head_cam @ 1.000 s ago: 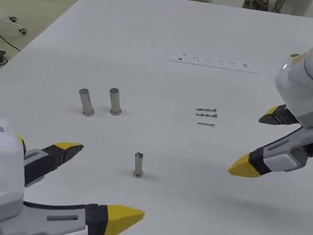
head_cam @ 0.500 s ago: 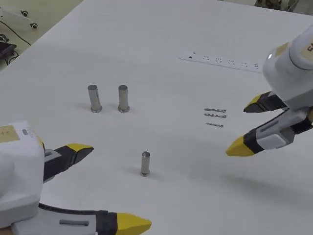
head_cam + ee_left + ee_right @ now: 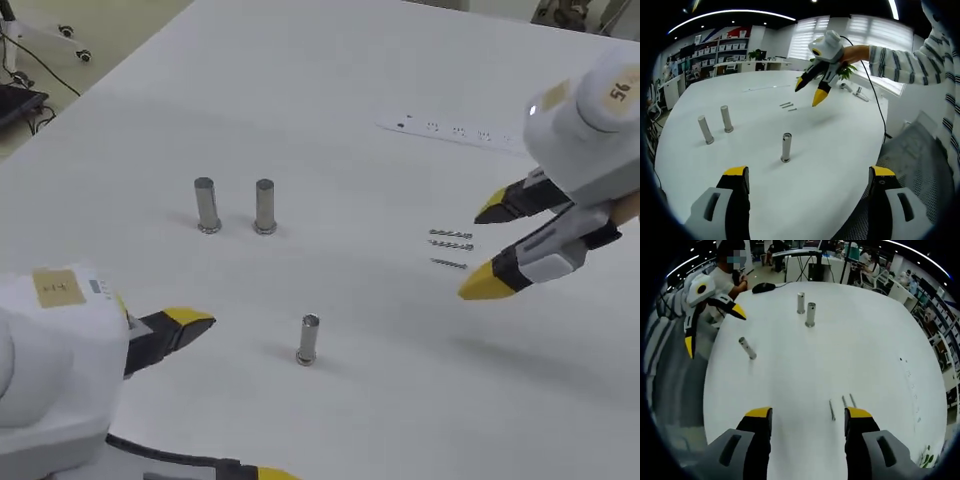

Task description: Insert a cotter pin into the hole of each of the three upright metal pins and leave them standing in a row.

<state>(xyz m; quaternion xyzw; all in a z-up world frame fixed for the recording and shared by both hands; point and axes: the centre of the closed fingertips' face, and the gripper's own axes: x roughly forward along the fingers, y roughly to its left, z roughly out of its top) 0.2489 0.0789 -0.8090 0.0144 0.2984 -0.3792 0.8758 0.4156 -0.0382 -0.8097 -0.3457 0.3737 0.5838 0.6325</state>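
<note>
White surface [image 3: 340,90], bearing:
- metal pins, three, all upright, holes unfilled: left pin [image 3: 207,205] and middle pin [image 3: 264,206] side by side; lone pin [image 3: 308,339] apart from them, nearer the person.
- cotter pins [image 3: 450,247], three, lying loose and parallel in one small group, right of the metal pins.
- right gripper [image 3: 478,250]: jaws open, empty, above the surface just beside the cotter pins.
- left gripper [image 3: 809,174]: jaws wide open, empty, near the lone pin.

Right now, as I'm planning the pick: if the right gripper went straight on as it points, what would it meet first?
Likely the cotter pins lying on the table just ahead of the right gripper, though depth is unclear.
</note>
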